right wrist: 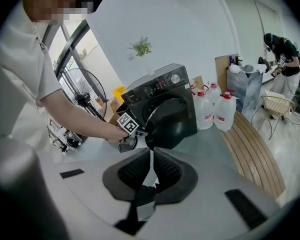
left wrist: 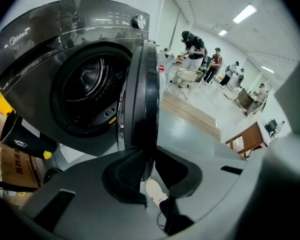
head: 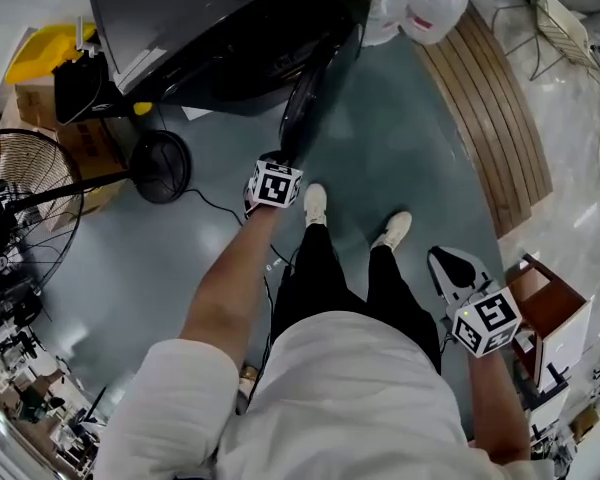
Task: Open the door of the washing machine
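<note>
Washer (head: 200,28): front-loader, drum exposed.
Door (left wrist: 140,96): swung out edge-on from the front, so opening looks nearly done.
Left gripper (left wrist: 149,166): clenched on the door rim, to swing it.
Right gripper (right wrist: 151,171): jaws together, empty, idle at the person's side.

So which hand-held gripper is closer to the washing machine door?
Left. The left hand-held gripper is clamped on the edge of the open door, while the right hand-held gripper is shut, empty, and well away from the washing machine.
</note>
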